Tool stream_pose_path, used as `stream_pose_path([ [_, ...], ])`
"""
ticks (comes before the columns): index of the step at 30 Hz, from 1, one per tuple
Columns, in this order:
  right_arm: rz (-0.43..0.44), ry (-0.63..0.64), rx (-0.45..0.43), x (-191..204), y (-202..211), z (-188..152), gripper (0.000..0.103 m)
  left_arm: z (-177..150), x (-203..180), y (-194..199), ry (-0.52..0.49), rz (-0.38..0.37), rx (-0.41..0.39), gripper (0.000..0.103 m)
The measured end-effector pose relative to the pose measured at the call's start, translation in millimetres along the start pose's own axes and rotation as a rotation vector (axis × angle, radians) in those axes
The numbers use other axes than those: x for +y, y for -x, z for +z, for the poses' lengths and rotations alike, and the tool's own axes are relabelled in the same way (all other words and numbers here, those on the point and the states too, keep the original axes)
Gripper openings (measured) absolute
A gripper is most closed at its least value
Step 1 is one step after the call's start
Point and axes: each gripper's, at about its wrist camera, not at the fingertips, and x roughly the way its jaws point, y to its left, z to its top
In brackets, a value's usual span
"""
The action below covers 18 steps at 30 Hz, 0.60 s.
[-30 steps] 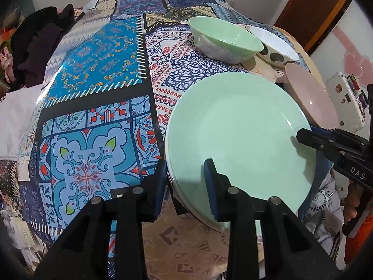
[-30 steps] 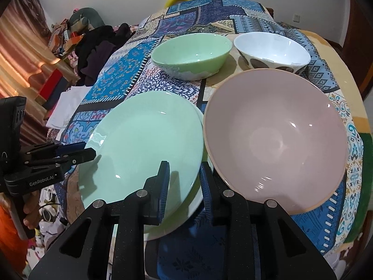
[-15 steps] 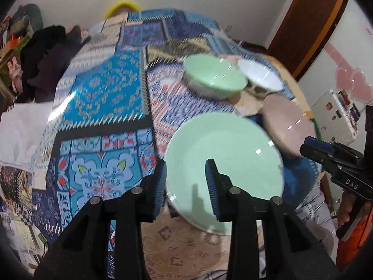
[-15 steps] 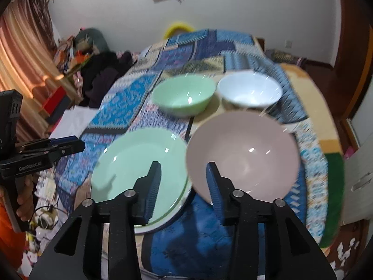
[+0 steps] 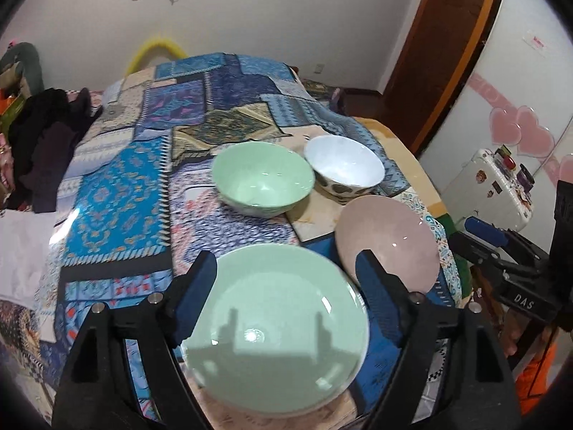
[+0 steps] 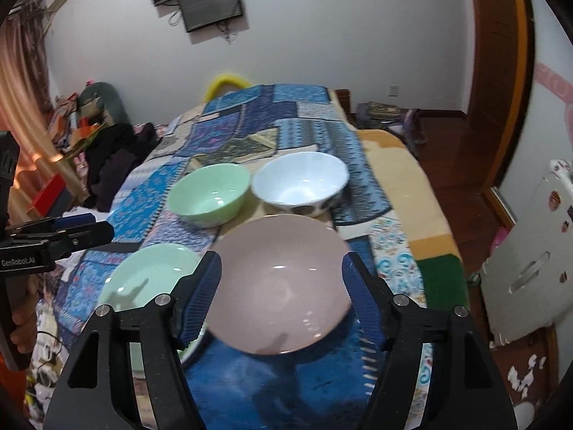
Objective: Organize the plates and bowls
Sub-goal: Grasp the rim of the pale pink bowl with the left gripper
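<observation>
A green plate lies at the near edge of the patterned bed cover, with a pink plate to its right. Behind them stand a green bowl and a white bowl. My left gripper is open wide and empty, raised over the green plate. My right gripper is open wide and empty, raised over the pink plate. The right wrist view also shows the green plate, green bowl and white bowl.
Dark clothes are piled at the cover's left edge. A white box with stickers stands to the right, beside a wall with pink hearts. A wooden door frame is at the right. A monitor hangs on the far wall.
Both grippers have risen and pulled back from the plates, and their jaws have opened from a narrow gap to wide. The plates and bowls have not moved.
</observation>
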Motion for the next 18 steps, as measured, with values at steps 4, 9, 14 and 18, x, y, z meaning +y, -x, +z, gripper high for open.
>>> stream_pose_path([
  [4, -0.02, -0.026, 0.023, -15, -9, -4, 0.067, 8, -15, -26, -0.016, -0.012, 0.039, 0.08],
  [9, -0.018, -0.063, 0.062, -29, -26, -11, 0.067, 12, -28, -64, -0.03, -0.025, 0.101, 0.08],
  [14, 0.009, -0.105, 0.105, -40, -41, -22, 0.067, 12, -41, -97, -0.074, -0.034, 0.15, 0.074],
  [18, 0.032, -0.138, 0.127, -44, -47, -29, 0.057, 11, -50, -119, -0.101, -0.06, 0.197, 0.06],
])
